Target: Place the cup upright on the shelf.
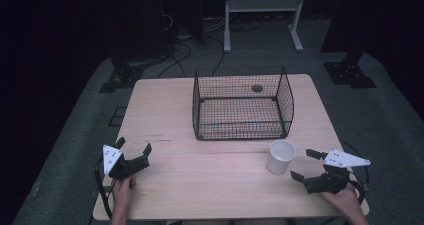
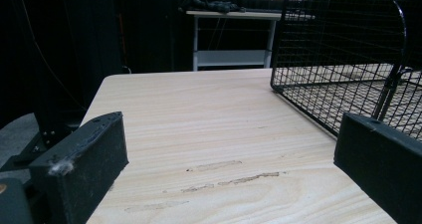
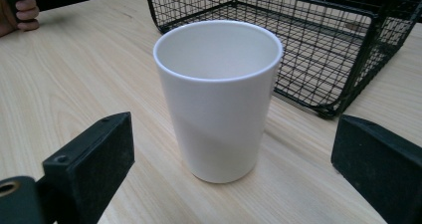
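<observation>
The white cup [image 3: 217, 99] looks light, stiff and probably slick, best pinched mid-wall by the spread, empty right gripper [image 1: 306, 164]; the left gripper [image 1: 134, 148] also stands spread.

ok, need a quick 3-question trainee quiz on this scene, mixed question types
1. True or false: the white cup stands upright on the table, outside the wire basket.
2. Which claw faces the cup? A) left claw B) right claw
3. Fill in: the right claw's jaws are ____, with the cup ahead of them, untouched.

Key: 1 true; 2 B; 3 open.
</observation>
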Tool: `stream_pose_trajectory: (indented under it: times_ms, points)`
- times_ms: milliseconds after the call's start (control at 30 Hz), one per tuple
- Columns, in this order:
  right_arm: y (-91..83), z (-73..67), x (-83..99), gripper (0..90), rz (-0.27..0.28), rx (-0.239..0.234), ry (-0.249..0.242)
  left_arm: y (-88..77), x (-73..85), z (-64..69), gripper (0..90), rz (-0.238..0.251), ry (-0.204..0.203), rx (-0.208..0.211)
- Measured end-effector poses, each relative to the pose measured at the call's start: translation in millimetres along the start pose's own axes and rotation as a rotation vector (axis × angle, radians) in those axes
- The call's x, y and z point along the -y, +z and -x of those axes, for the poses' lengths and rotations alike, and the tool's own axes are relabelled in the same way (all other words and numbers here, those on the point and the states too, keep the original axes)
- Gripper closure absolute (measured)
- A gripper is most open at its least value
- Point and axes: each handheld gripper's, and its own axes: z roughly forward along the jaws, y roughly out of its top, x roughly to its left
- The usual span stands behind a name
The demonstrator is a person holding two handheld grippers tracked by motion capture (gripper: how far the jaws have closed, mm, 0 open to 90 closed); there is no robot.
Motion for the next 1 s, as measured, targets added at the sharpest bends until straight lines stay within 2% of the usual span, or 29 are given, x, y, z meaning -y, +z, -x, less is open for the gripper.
stream_pose_trajectory:
  times_ms: [133,467,900,1000]
  points:
    - [4.1,-4.1,-6.2,2.4,-0.015,-0.006,-0.021,0.0,0.0,0.0,0.0,0.0,0.0,0.0]
    - [15.3,-6.5,-12.7,2.4,-0.029,-0.033,-0.036,0.0,0.0,-0.1,0.0,0.0,0.0,0.0]
    - [31.4,-2.5,-24.8,2.4,-0.045,-0.063,-0.049,0.0,0.0,0.0,0.0,0.001,0.0,0.0]
    - [38.6,0.8,-24.0,2.4,-0.071,-0.053,-0.039,0.0,0.0,-0.1,0.0,0.0,0.0,0.0]
